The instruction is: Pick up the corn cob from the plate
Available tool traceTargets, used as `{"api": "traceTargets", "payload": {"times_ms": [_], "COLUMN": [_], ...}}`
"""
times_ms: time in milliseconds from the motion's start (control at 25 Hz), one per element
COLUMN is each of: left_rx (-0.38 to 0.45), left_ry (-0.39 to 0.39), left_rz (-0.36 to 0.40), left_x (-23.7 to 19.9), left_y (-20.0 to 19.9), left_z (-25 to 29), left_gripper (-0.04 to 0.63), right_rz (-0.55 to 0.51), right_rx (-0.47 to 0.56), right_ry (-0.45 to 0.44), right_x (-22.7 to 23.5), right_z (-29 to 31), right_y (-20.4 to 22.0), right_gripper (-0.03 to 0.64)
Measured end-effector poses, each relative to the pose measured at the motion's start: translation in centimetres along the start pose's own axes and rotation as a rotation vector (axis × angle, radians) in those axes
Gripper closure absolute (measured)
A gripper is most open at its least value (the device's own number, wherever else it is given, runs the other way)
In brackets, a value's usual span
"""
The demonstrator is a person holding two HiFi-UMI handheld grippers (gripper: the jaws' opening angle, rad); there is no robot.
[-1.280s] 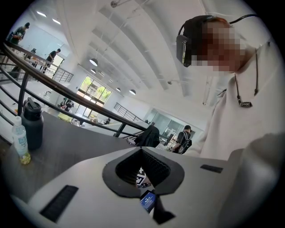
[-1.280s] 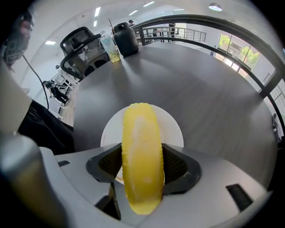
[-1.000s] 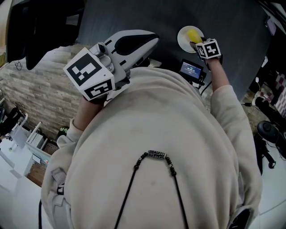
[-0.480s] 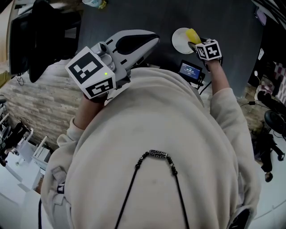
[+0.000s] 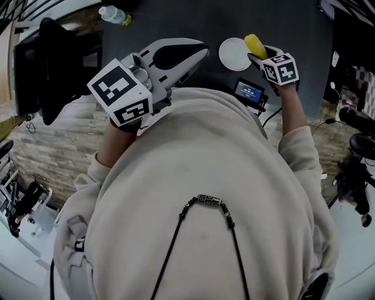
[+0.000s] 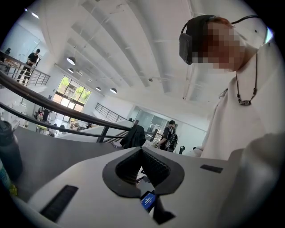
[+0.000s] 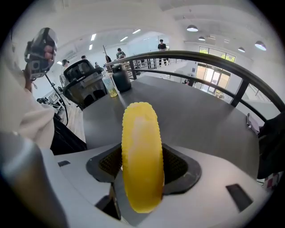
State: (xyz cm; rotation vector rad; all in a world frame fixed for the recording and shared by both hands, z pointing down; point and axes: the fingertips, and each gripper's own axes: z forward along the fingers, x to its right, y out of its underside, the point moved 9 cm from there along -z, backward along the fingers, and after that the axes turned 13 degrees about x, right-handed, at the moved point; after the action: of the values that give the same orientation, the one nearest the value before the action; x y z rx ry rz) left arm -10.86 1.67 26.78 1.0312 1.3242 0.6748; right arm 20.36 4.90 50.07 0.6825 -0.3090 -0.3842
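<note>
No text, brand or number can be read anywhere. The small screen (image 5: 249, 92) on the far right of the dark table glows blue with pale lines of characters, too small to make out. The marker cube (image 5: 120, 94) at the near left and the second cube (image 5: 281, 68) at the far right carry only black-and-white square patterns, no letters. The bottle (image 5: 112, 14) at the far left has a label, but its print is blurred.
</note>
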Motion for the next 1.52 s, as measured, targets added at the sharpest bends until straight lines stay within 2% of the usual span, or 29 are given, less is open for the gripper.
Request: {"api": "traceTargets", "payload": {"times_ms": [280,560,1000,1240,1520], "left_rx": [-0.023,-0.027,0.012,0.031,0.041], "left_ry": [0.043,0.083,0.139,0.159,0.164], "left_rz": [0.034,0.039,0.058,0.082,0.090], "left_x": [-0.4,-0.5,-0.1,0.1,0.1], "left_y": [-0.6,-0.6,-1.7,-2.0,-2.2], "left_z": [0.6,0.9,1.1,1.1,1.1], "left_gripper": [0.592,0.592,0.592,0.592,0.592], "right_rz": [0.044,0.103,0.149,0.136,0.105], "right_rx": [0.119,0.339,0.667,0.753,0.794], "right_ry": [-0.005,-0.034,-0.153,-0.168,-0.180], "right_x": [-1.3,-3.7,-8.5,-9.9,-10.8], "right_z": [-3.6,-8.6,-16.1,-17.8,-18.9], "right_y": [-2.1,-5.7,-11.6,-13.2,-14.5], "right_gripper": [0.350,0.350,0.350,0.350,0.350]}}
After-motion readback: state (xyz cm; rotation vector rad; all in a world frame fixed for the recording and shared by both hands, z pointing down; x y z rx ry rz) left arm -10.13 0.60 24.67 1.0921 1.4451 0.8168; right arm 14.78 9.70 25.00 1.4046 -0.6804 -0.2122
